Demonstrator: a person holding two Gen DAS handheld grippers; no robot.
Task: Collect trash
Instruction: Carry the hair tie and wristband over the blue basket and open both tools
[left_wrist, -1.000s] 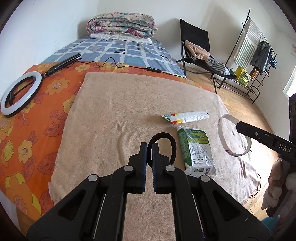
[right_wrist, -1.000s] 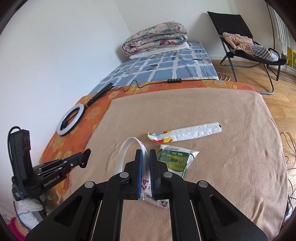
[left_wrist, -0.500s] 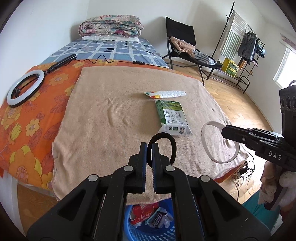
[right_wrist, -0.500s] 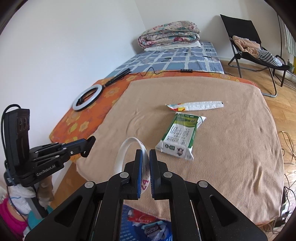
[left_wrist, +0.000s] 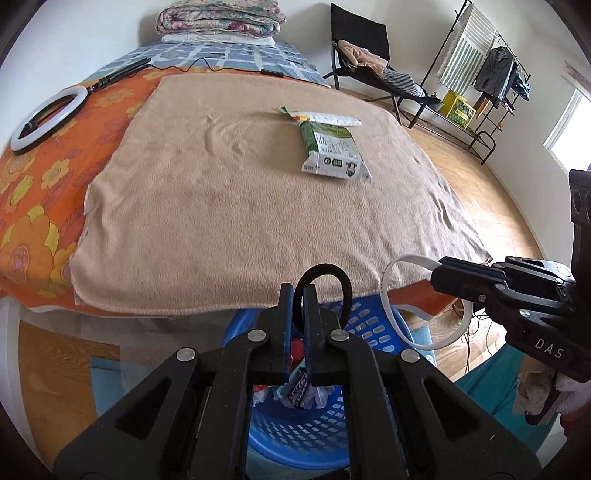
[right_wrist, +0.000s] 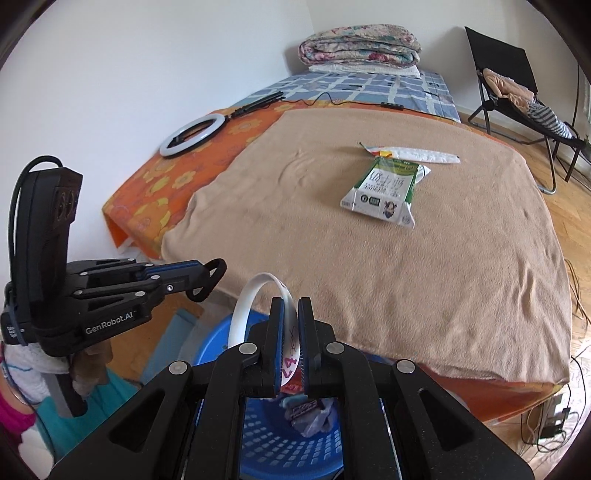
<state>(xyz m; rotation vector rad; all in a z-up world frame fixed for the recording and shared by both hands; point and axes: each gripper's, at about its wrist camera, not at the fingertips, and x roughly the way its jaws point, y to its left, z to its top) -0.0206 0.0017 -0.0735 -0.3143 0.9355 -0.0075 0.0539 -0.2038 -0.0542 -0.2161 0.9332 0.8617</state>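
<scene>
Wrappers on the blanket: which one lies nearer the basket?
The green-and-white carton pack. It lies nearer the blue basket than the long white wrapper with the colourful end, which lies beyond it, towards the folded quilt.

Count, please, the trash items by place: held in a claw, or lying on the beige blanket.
Held in a claw: 2, the black ring and the white ring
On the blanket: 2, the green carton and the striped wrapper
Total: 4
</scene>
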